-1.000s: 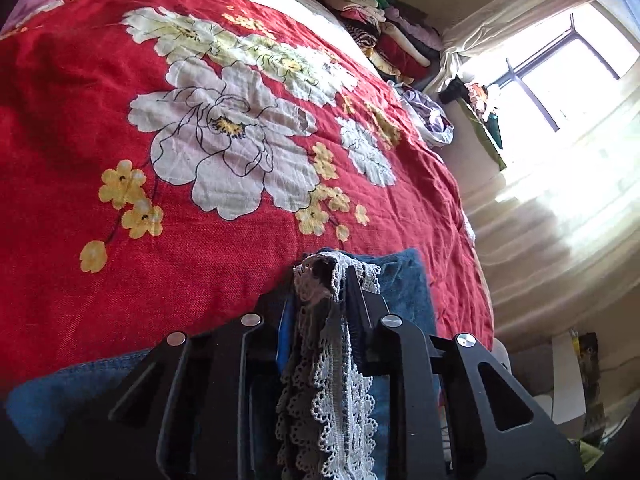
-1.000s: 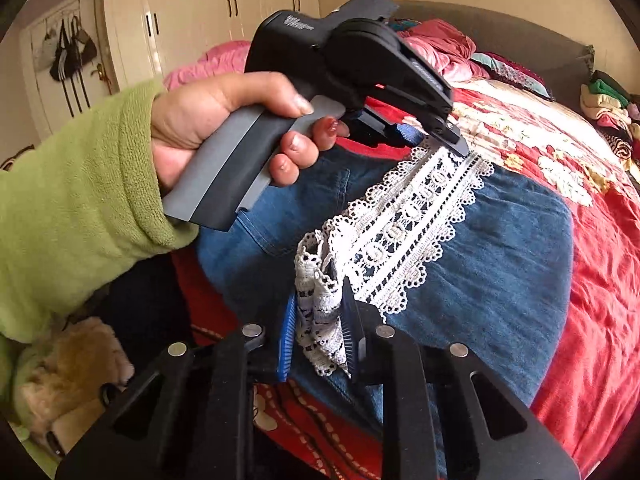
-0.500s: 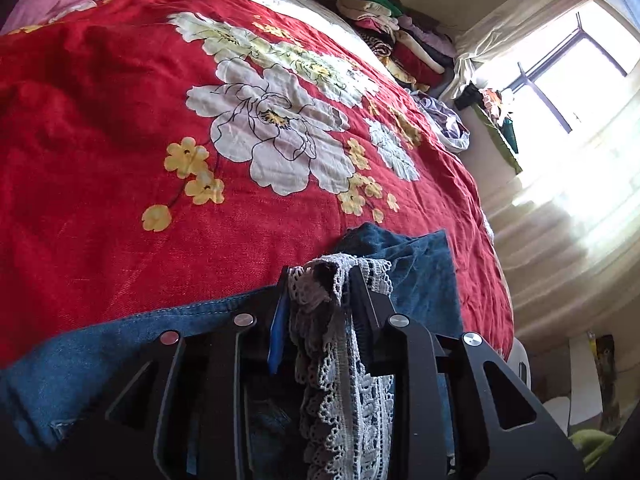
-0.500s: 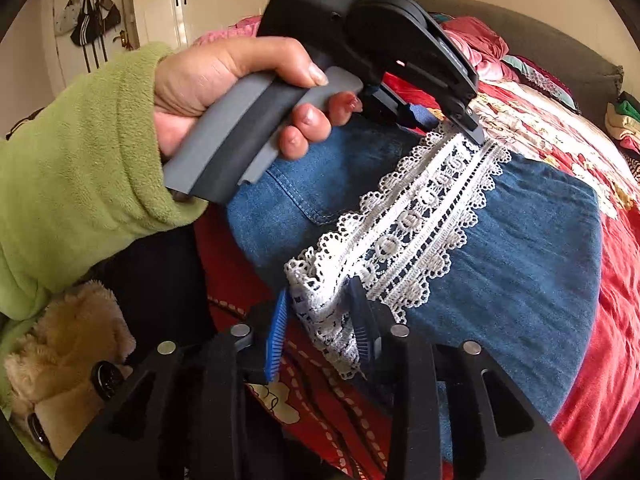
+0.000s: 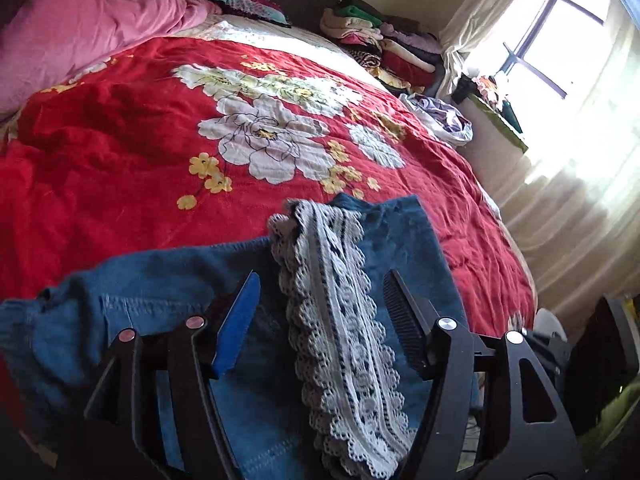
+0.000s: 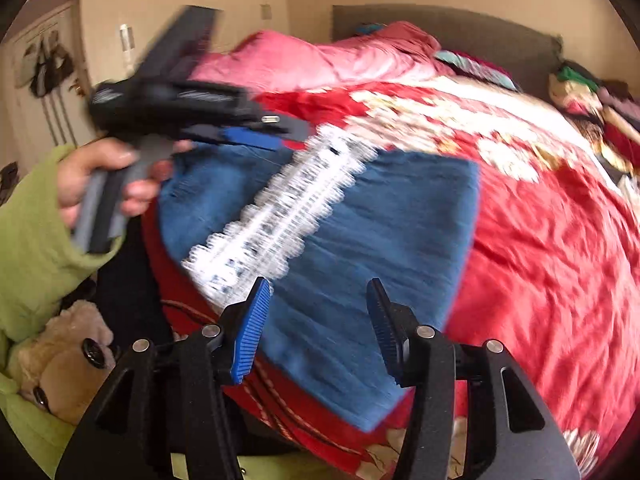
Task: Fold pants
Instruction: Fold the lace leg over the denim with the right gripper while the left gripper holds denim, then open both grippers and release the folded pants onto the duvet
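I have both hand-held grippers over the folded denim pants [image 6: 360, 248] on the red floral bed [image 5: 120, 152]: the left hand-held gripper [image 5: 320, 320] is opening, its jaws apart and clear of the white lace trim [image 5: 332, 300] running lengthwise between them. The right hand-held gripper [image 6: 316, 320] is opening too, with bare denim just ahead and the lace off to its left. The pants' long axis runs from my right gripper toward my left; folded clothes [image 5: 384, 44] and a pink quilt [image 5: 92, 32] lie well beyond, obstructing nothing.

Red floral bedspread [image 5: 120, 152] carries folded denim pants [image 6: 360, 240], pink quilt [image 5: 80, 32].
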`<control>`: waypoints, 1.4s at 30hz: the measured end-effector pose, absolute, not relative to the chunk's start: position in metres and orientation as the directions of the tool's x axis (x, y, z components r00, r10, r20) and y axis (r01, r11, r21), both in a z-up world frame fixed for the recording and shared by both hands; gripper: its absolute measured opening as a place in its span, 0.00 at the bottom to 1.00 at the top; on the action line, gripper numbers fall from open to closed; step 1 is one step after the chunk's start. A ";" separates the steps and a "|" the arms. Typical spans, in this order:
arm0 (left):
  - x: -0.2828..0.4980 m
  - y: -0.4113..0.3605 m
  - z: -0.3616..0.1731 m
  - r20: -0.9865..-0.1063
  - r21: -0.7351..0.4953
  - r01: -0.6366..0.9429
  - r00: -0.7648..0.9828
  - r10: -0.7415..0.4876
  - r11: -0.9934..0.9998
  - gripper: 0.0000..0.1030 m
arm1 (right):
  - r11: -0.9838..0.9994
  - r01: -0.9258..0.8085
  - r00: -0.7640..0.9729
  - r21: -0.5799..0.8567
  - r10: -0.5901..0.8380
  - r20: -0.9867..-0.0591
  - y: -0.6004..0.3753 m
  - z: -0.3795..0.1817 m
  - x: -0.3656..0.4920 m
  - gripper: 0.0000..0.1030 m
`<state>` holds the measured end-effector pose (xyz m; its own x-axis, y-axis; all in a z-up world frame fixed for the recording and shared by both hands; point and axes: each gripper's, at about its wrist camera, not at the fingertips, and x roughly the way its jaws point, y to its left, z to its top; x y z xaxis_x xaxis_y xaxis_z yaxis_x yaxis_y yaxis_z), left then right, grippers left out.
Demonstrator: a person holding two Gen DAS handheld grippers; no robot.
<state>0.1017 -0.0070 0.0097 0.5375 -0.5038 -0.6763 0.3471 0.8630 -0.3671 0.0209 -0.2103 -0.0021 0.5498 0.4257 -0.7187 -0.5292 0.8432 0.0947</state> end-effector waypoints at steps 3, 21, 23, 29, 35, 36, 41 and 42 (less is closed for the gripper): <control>0.072 -0.023 0.002 -0.696 -0.312 0.390 0.527 -0.488 0.866 0.60 | 0.858 -0.510 0.546 0.067 0.383 -0.745 -0.220 -0.014 0.022 0.48; 0.036 -0.033 -0.034 -0.777 -0.199 0.386 0.498 -0.386 0.901 0.67 | 0.873 -0.486 0.509 0.044 0.323 -0.798 -0.233 -0.038 0.011 0.48; 0.033 -0.029 -0.028 -0.766 -0.203 0.374 0.515 -0.385 0.905 0.70 | 0.876 -0.476 0.514 0.077 0.348 -0.784 -0.238 -0.029 0.012 0.48; 0.026 -0.025 -0.012 -0.741 -0.205 0.365 0.548 -0.388 0.908 0.74 | 0.887 -0.457 0.585 0.071 0.360 -0.726 -0.242 -0.003 0.022 0.57; 0.020 -0.032 -0.003 -0.722 -0.197 0.377 0.568 -0.394 0.905 0.77 | 0.889 -0.454 0.614 0.051 0.354 -0.705 -0.235 0.018 0.060 0.60; 0.019 -0.035 -0.002 -0.720 -0.194 0.385 0.568 -0.398 0.902 0.77 | 0.891 -0.453 0.616 0.036 0.342 -0.710 -0.231 0.019 0.067 0.60; 0.015 -0.053 -0.007 -0.736 -0.169 0.433 0.542 -0.405 0.886 0.77 | 0.864 -0.503 0.567 0.022 0.349 -0.746 -0.202 0.016 0.114 0.60; 0.015 -0.056 -0.009 -0.744 -0.159 0.441 0.535 -0.401 0.883 0.77 | 0.863 -0.505 0.563 0.018 0.345 -0.751 -0.197 0.013 0.123 0.60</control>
<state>0.0148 -0.0561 -0.0094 0.5347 -0.4011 -0.7438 0.4410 0.8832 -0.1593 0.1226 -0.1968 0.0135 0.5630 0.3446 -0.7512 -0.5047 0.8631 0.0177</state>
